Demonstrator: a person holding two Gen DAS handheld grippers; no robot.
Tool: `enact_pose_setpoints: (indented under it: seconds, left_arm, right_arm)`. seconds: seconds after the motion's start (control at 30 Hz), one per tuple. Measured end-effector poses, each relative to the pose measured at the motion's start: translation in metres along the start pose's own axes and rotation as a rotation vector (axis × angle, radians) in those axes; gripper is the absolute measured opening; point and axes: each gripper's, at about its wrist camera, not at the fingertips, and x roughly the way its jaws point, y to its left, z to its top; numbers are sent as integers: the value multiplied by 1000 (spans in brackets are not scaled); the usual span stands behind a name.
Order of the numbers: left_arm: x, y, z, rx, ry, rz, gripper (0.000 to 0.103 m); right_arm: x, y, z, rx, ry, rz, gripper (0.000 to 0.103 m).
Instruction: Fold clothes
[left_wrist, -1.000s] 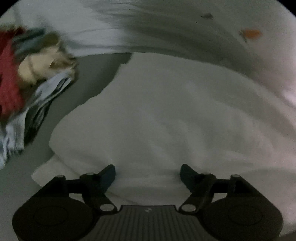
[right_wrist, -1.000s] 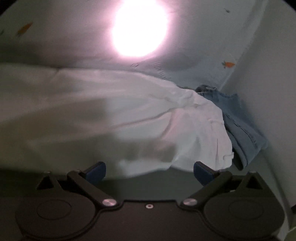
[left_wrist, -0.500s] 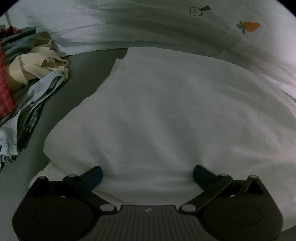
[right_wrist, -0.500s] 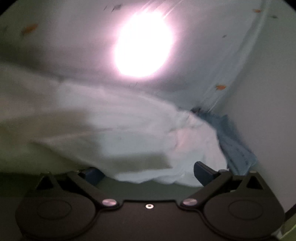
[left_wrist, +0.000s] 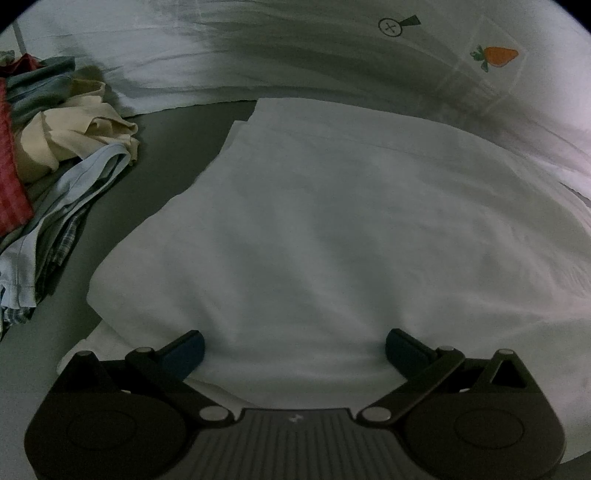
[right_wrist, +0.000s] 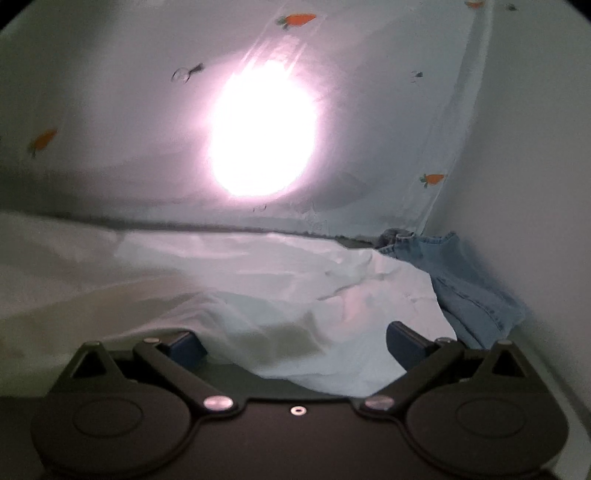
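Having spread wider, left gripper (left_wrist: 294, 347) fingers (left_wrist: 184, 350)

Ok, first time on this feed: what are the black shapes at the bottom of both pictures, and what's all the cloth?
Each picture comes from a camera on a hand-held gripper, looking along its two fingers. The left gripper stands open over a folded white garment on the grey surface; a pile of unfolded clothes lies at the left edge of that view. The right gripper is open too, its fingers either side of the garment's rumpled end, with blue jeans beyond. The carrot-print cloth behind glows with a bright light. Nothing is held.
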Motion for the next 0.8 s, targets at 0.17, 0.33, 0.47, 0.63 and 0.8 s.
enact_pose_setpoints:
  seconds: [0.17,0.33,0.47,0.63,0.8]
  left_arm:
    - [0,1,1,2,6,-2,103]
    - [0,2,2,6,8,-7,103]
    - [0,3,1,4,0,-5,103]
    - [2,3,0,8,-2,-7,103]
    - [1,3,0,8,-5,-7,103]
  right_arm:
    - [12,-32,3,349,49,150,100]
    - [3,-27,-9,204,71,70,100]
    - [-6,-35,-15,253,81,92,100]
    - [-3,-12,-7,46,55,49,101]
    - [9,10,8,-53,7,71,102]
